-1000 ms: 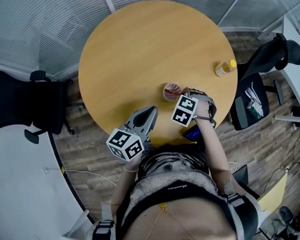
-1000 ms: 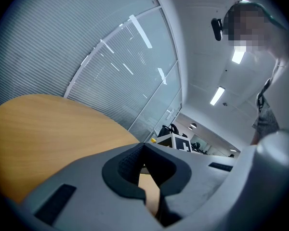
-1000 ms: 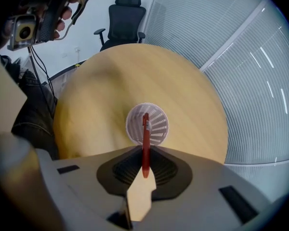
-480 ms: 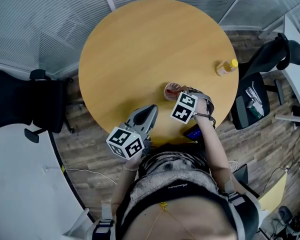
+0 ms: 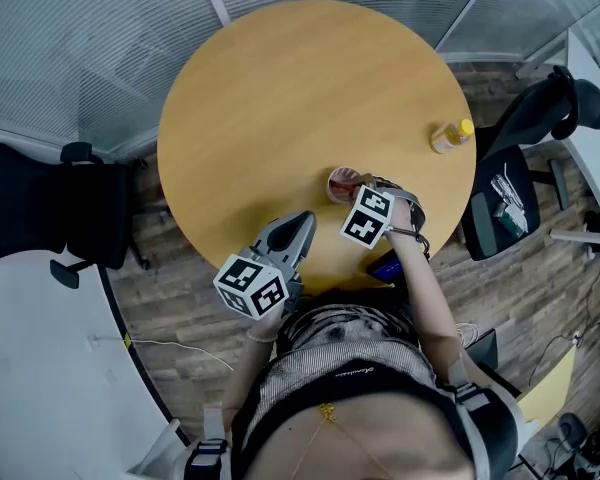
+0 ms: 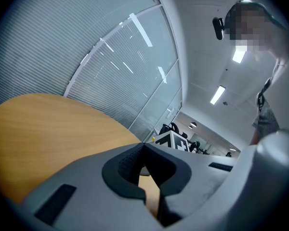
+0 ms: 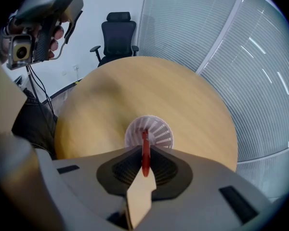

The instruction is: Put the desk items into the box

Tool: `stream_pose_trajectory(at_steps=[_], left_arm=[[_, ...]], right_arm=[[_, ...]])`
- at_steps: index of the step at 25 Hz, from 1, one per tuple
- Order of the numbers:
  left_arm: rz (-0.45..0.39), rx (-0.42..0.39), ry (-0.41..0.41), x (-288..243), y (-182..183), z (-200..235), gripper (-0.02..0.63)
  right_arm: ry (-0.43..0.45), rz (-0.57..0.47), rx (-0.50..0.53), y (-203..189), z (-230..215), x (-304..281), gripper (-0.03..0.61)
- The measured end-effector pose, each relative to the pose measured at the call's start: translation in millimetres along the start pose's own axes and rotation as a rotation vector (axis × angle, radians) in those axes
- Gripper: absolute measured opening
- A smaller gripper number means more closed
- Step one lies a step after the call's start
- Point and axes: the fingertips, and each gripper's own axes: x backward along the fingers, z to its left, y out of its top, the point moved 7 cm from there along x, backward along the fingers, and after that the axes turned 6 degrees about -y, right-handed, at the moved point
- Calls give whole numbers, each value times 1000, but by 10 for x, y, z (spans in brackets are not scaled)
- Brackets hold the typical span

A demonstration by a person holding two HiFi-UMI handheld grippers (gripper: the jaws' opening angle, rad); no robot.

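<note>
right gripper (image 7: 144, 150): jaws closed on a thin red item (image 7: 145, 154), seen edge-on. it is a slim stick or flat strip; cannot tell whether it is a pen. the pads pinch it low on its length and the upper end stands free above them.

the red item's far end lines up with the mouth of a small white slotted cup (image 7: 160, 132). cannot tell whether it is inside the rim or just above it. in the head view the cup (image 5: 336, 187) stands on the round wooden table (image 5: 300, 98), toward the near right side, with the right gripper (image 5: 354, 187) just beside it.

no other box in sight. my guess is that the slotted cup serves as the box.

handling, judged: the red item looks light and stiff, and narrow enough to pivot between the pads if it is nudged against the rim. a hold nearer its middle would keep it straighter. the cup looks like thin plastic, light and easy to tip or slide, so the item should go down the centre and not against the wall.

pose: the right forearm comes in from the person's right, with the gripper pointing away from the body toward the table's middle and tipped downward at the cup.

left gripper (image 5: 302, 224): parked at the near table edge, well apart from the cup and angled upward across the table. its jaw tips (image 6: 143, 146) are together, with nothing between them.

a yellow bottle (image 5: 450, 135) stands at the table's right edge, untouched.
</note>
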Motion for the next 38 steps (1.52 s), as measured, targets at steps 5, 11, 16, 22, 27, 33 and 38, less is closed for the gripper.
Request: stream_pose_trajectory(at_steps=[5, 11, 16, 22, 27, 33, 38], left_arm=[[-2, -4, 3, 4, -3, -23, 2], [-2, -8, 6, 14, 12, -42, 2], [-2, -13, 3, 3, 13, -83, 2], [3, -22, -1, -5, -20, -147, 2], [5, -28, 1, 6, -42, -223, 2], [7, -34, 4, 26, -69, -299, 2], [11, -43, 5, 29, -95, -373, 2]], right_arm=[[2, -15, -20, -24, -8, 25, 61], [44, -72, -98, -48, -36, 109, 110], [50, -103, -163, -139, -48, 169, 127], [65, -175, -252, -244, -26, 247, 149], [48, -209, -290, -345, -23, 313, 153], [37, -250, -344, -440, 1, 403, 155], [5, -295, -375, -515, 30, 504, 153]])
